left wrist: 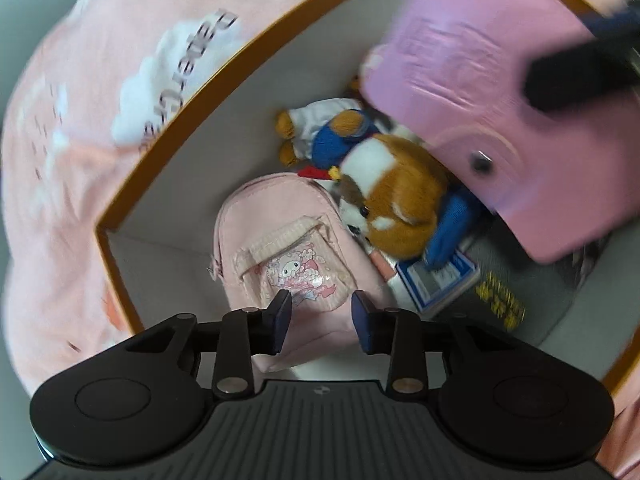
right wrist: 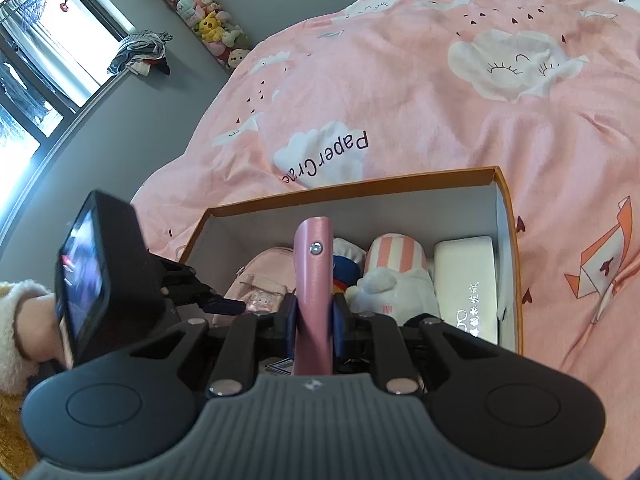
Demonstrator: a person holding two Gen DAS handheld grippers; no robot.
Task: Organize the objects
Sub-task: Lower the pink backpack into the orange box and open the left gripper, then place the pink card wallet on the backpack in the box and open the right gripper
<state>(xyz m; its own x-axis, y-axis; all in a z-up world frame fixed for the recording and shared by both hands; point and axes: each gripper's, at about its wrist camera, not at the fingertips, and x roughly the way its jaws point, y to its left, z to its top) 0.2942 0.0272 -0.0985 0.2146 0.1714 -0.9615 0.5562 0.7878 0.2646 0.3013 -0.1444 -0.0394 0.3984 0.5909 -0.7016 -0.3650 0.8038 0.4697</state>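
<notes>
An open cardboard box (right wrist: 400, 188) with an orange rim (left wrist: 168, 148) sits on the pink bed. My right gripper (right wrist: 312, 320) is shut on a pink snap-button case (right wrist: 314, 280), held edge-up over the box; the case shows blurred at upper right in the left wrist view (left wrist: 500, 128). My left gripper (left wrist: 322, 320) is open and empty, just above a small pink backpack (left wrist: 288, 256) inside the box. A brown plush dog in blue (left wrist: 384, 192) lies beside the backpack.
The box also holds a blue card pack (left wrist: 440, 276), a grey item with yellow print (left wrist: 504, 304), a pink-striped white plush (right wrist: 394, 276) and a white case (right wrist: 466, 284). The pink cloud-print duvet (right wrist: 440, 80) surrounds the box. A window (right wrist: 36, 60) is at the left.
</notes>
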